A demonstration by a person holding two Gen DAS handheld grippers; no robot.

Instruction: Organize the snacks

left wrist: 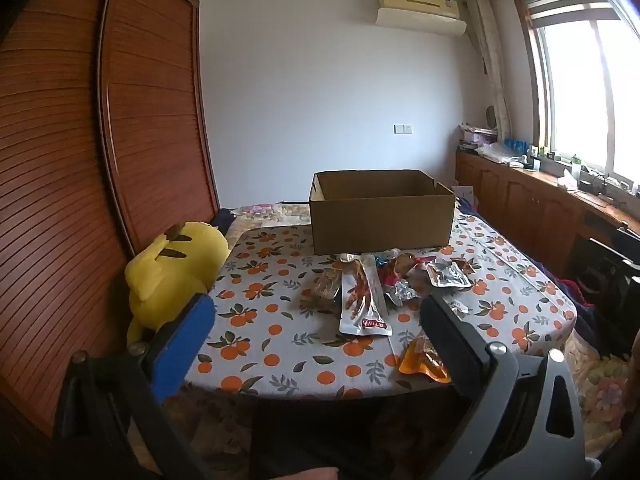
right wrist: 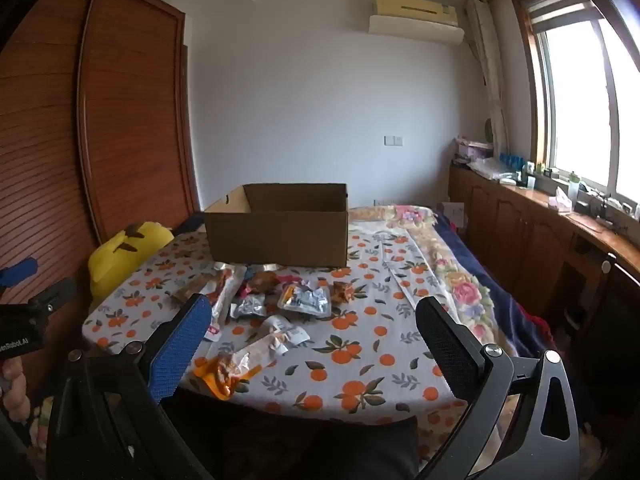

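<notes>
An open brown cardboard box (left wrist: 382, 210) (right wrist: 280, 226) stands at the far side of a table covered with an orange-fruit cloth (left wrist: 280, 320) (right wrist: 380, 340). In front of it lie several snack packets: a long silver packet (left wrist: 362, 300), a clear silver pouch (left wrist: 448, 276) (right wrist: 306, 300), an orange packet (left wrist: 422, 358) (right wrist: 224, 368) near the front edge. My left gripper (left wrist: 320, 312) hovers open before the table's near edge, nothing between its fingers. My right gripper (right wrist: 316, 316) is likewise open and empty, short of the packets. The left gripper's body (right wrist: 24, 320) shows at the left of the right wrist view.
A yellow plush toy (left wrist: 172, 276) (right wrist: 124, 248) leans at the table's left edge by a wooden slatted wardrobe (left wrist: 100, 160). A floral and blue blanket (right wrist: 468, 272) lies right of the cloth. Wooden cabinets (right wrist: 540, 232) with clutter run under the window.
</notes>
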